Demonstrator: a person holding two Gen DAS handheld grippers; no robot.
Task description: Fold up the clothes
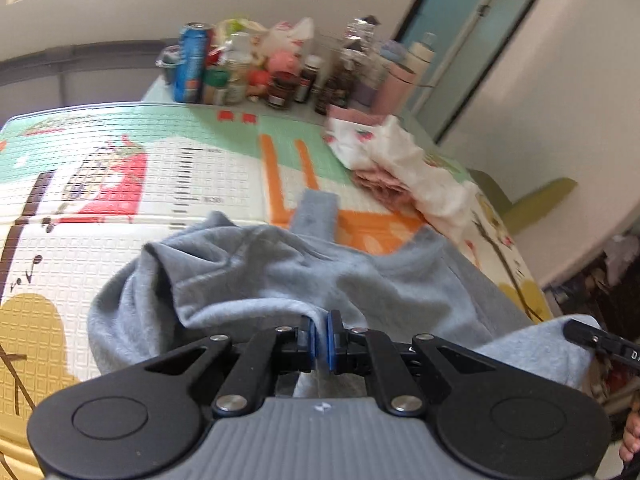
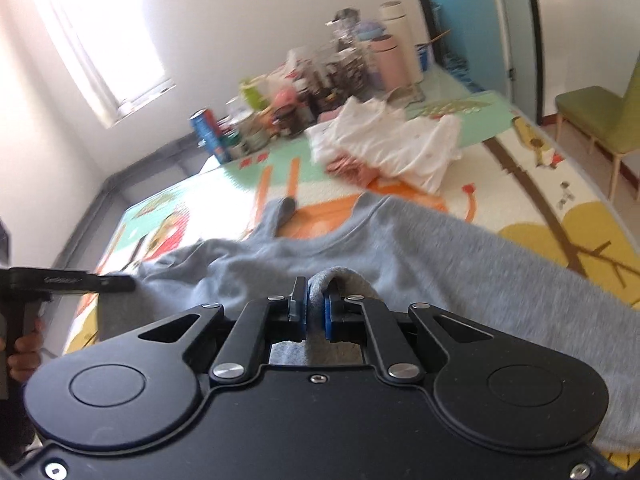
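A grey sweatshirt (image 1: 256,276) lies crumpled across the colourful play mat (image 1: 120,184), with one cuffed sleeve pointing away from me. My left gripper (image 1: 319,330) is shut on a fold of its near edge. In the right wrist view the same grey sweatshirt (image 2: 420,236) spreads out to the right, and my right gripper (image 2: 316,300) is shut on a bunched fold of it. The nose of the right gripper (image 1: 592,338) shows at the right edge of the left wrist view. At the left edge of the right wrist view the left gripper (image 2: 116,282) pokes in, held by a hand (image 2: 24,354).
A pile of white and pink clothes (image 2: 384,144) lies farther back on the mat (image 2: 532,184). Behind it stand several bottles, jars and a blue can (image 1: 194,62). A green chair (image 2: 600,120) is at the right, beside a blue door (image 2: 464,12).
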